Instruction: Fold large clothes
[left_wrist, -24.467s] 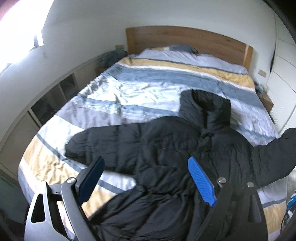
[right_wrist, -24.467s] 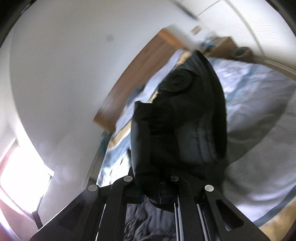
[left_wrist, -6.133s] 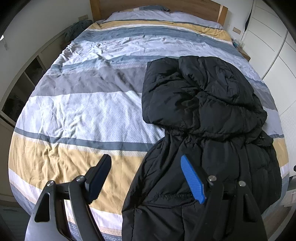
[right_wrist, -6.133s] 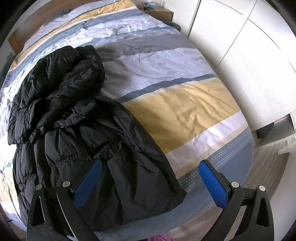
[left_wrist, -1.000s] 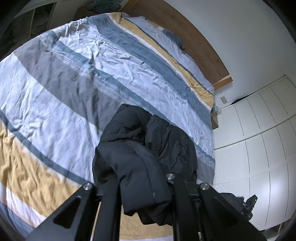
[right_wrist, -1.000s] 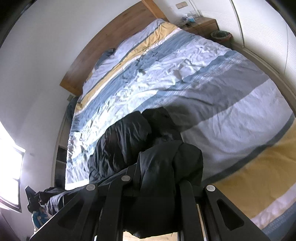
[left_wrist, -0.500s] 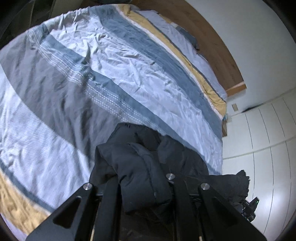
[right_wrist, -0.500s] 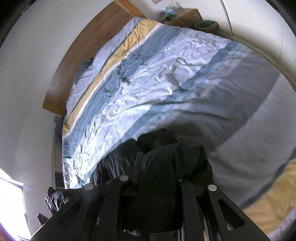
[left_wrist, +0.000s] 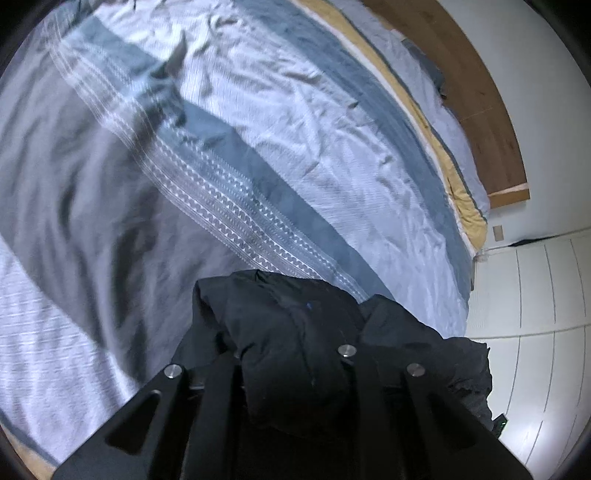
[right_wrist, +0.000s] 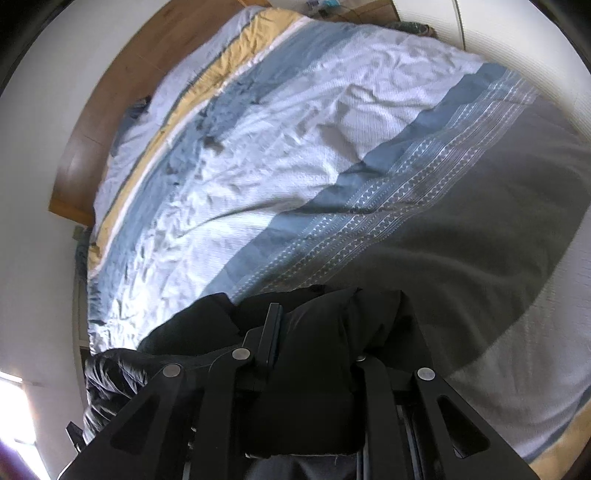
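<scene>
A black puffer jacket bulges out of my left gripper, which is shut on a thick fold of it above the striped bed. The same jacket fills my right gripper, shut on another fold of it. More of the jacket hangs to the right in the left wrist view and to the left in the right wrist view. The fingertips of both grippers are hidden in the fabric.
The bed has a duvet striped in grey, blue, white and yellow. A wooden headboard stands at its far end. White wardrobe doors line one side. A nightstand stands by the headboard.
Both grippers, still shut on the jacket, have carried it forward up the bed and closer to the duvet. The rest of the jacket now trails behind them.
</scene>
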